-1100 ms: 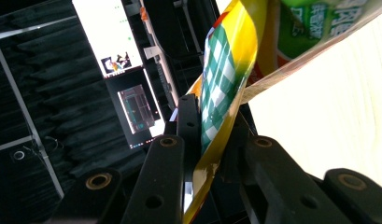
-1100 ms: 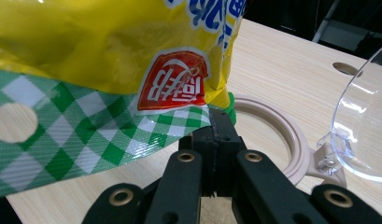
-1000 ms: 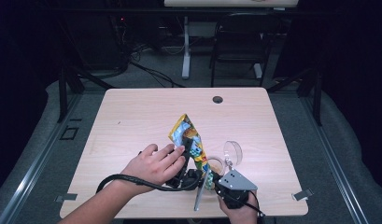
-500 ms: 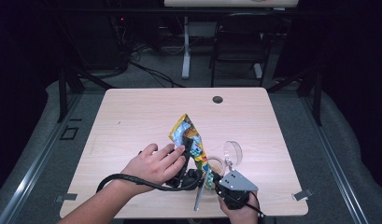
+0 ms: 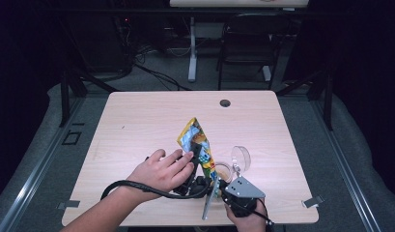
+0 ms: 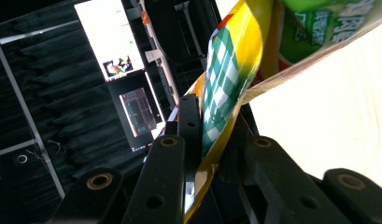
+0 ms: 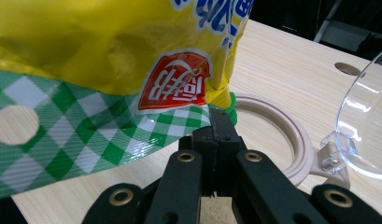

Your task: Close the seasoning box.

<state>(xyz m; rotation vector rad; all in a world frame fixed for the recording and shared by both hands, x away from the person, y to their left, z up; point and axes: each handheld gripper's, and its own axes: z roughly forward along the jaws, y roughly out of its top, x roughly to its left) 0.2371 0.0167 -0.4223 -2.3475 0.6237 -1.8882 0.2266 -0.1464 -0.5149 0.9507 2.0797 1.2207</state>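
Table (image 5: 137, 125): light wood; everything sits near its front edge, right of centre.
Snack bag (image 5: 197, 145): yellow with a green check seal, held up off the table; long axis slants from the front edge toward the table's middle.
Left gripper (image 5: 197, 162): clamped on the snack bag's side seal.
Right gripper (image 7: 220, 122): clenched on the checked end seal, nearest the front edge.
Jar (image 5: 223, 170): open, hinged clear lid (image 5: 241, 157) tipped back, just right of the snack bag, below its lower end.
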